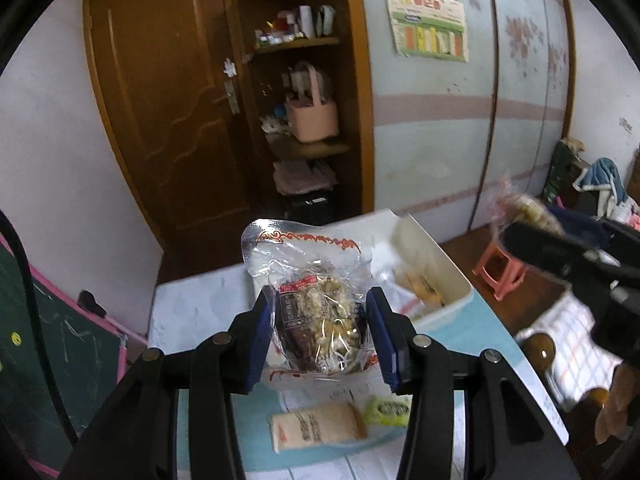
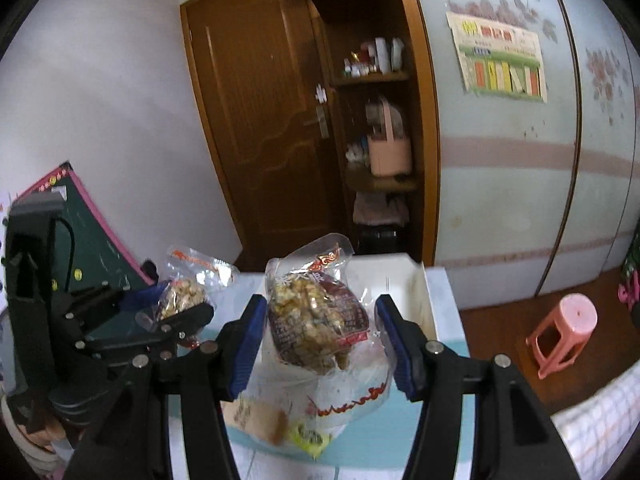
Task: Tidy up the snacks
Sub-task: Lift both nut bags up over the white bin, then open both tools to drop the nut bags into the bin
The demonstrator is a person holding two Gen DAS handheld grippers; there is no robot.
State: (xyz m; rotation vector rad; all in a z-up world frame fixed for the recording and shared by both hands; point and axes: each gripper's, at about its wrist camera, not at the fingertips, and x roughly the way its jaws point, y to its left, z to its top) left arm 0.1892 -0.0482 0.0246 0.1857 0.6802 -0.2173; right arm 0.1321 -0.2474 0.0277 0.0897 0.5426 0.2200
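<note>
My left gripper (image 1: 318, 336) is shut on a clear bag of walnut snacks (image 1: 320, 320) and holds it above the table; it also shows in the right wrist view (image 2: 180, 312) with its bag (image 2: 182, 292). My right gripper (image 2: 320, 340) is shut on a second clear walnut snack bag (image 2: 316, 320), held above the table near a white box (image 2: 420, 292). The right gripper shows blurred at the right of the left wrist view (image 1: 516, 224). A beige wrapped biscuit pack (image 1: 316, 426) and a small green candy (image 1: 388, 410) lie on the table below.
The white box (image 1: 432, 264) stands open on the light blue and white table (image 1: 200, 312). A chalkboard (image 1: 48, 360) leans at the left. A pink stool (image 2: 564, 332) and a checked bed (image 2: 600, 420) are at the right. A wooden door and shelves stand behind.
</note>
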